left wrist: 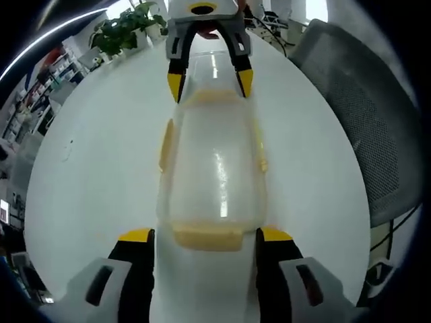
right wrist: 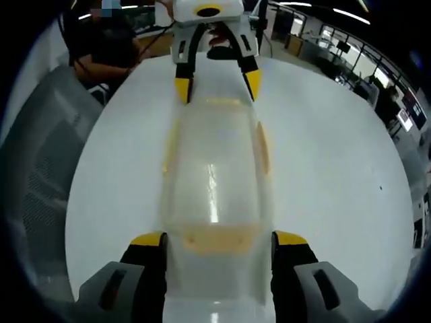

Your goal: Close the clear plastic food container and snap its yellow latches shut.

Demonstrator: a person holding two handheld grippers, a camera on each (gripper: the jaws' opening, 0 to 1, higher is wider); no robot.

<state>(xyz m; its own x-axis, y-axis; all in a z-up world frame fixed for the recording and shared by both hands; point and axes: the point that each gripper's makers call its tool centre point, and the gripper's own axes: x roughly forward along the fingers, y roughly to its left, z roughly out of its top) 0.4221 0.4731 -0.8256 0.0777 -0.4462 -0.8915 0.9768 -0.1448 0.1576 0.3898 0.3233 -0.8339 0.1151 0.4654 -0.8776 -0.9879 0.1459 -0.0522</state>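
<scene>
Because it is sitting lengthwise across the white table (left wrist: 81, 202) between our two tools, the clear plastic food container (left wrist: 214, 168) is the biggest thing we are dealing with — long, thin-walled and see-through, with its lid apparently already down. We are judging it as light and a little springy, slick on its glossy sides, so it is likely to skate on the table unless we are bracing it at both ends. The best holds are looking like the short ends, right at the yellow latches (left wrist: 207, 237).

Our left gripper (left wrist: 205, 235) is standing spread about as wide as the container, its yellow-tipped jaws flanking the near end latch; whether they are touching the walls we cannot tell. In the right gripper view, our right gripper (right wrist: 219, 239) is doing the same at the opposite end — jaws apart, straddling that latch (right wrist: 219, 237), not clamped on it.

The side latches (left wrist: 166, 142) are looking small and stiff, wanting a firm press.
</scene>
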